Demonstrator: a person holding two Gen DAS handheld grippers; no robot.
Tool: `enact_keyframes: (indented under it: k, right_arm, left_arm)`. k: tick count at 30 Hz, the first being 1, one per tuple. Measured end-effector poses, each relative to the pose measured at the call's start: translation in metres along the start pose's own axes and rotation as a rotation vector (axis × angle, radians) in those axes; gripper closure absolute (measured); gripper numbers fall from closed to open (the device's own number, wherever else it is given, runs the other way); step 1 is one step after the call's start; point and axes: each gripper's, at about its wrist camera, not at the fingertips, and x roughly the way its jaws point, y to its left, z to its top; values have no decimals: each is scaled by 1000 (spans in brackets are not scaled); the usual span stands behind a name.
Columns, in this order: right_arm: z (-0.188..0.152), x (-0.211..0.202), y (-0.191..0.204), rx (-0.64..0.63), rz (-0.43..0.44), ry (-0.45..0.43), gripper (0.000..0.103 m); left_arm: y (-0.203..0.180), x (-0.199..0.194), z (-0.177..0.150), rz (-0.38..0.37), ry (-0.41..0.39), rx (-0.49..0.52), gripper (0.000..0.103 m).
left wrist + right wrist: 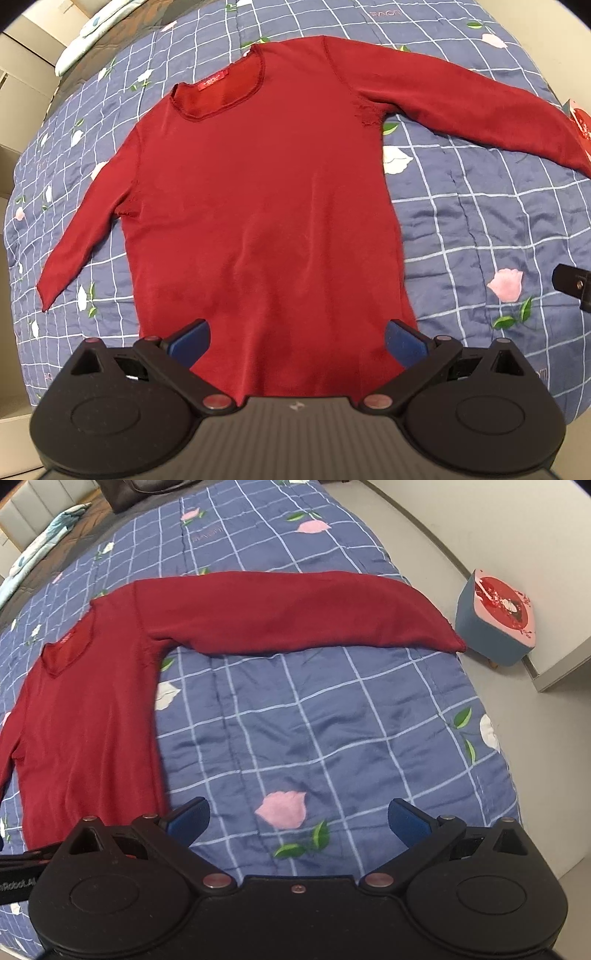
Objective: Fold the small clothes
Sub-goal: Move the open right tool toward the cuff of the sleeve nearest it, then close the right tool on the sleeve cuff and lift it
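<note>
The red top (266, 206) was spread flat on the quilt (332, 720), sleeves out. Both the left gripper (297, 341) and right gripper (299, 821) were held agape, empty. Thin, limp, probably slippery fabric was judged best pinched at cuff or hem corners.

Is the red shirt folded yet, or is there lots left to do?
Lots left. Done: the red shirt lies spread flat on the blue quilt, both sleeves stretched out. In hand: nothing yet; the left hand-held gripper hovers open over the shirt's bottom edge, and the right hand-held gripper is open over bare quilt. Left: every fold, starting perhaps with the long sleeve.
</note>
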Motion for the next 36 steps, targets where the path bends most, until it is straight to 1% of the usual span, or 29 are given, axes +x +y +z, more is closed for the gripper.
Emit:
enact_keyframes:
  k: [6,10,13,19,24,26,29,31,34,36]
  right_arm:
    - [22,22,-9,-10,-17,17,0]
    - [34,36,-17,1,-29,24,0]
    - [43,44,-28,28,-48,21,0]
    - [61,58,-49,60,-86,5,0]
    - [75,68,-64,95,-90,1,0]
    - [81,70,-74,145,-65,-13,0]
    - [89,71,-98,295,-18,-55,0]
    - [92,74,-116,394,-6,-82,0]
    - [97,81,-137,486,2,-116,0]
    - [100,85,-152,556,26,-150,1]
  left_arm:
    - [-10,8,10,16,23,-7,0]
    - [-20,22,16,21,47,0,0]
    - [-27,30,21,14,66,-3,0]
    - [-33,37,27,-1,73,-15,0]
    - [-31,45,30,2,94,-31,0]
    - [-31,46,32,4,97,-32,0]
    - [-31,46,34,4,93,-35,0]
    - [-31,47,36,2,88,-39,0]
    - [-29,46,36,0,85,-48,0]
    - [-27,45,36,2,84,-52,0]
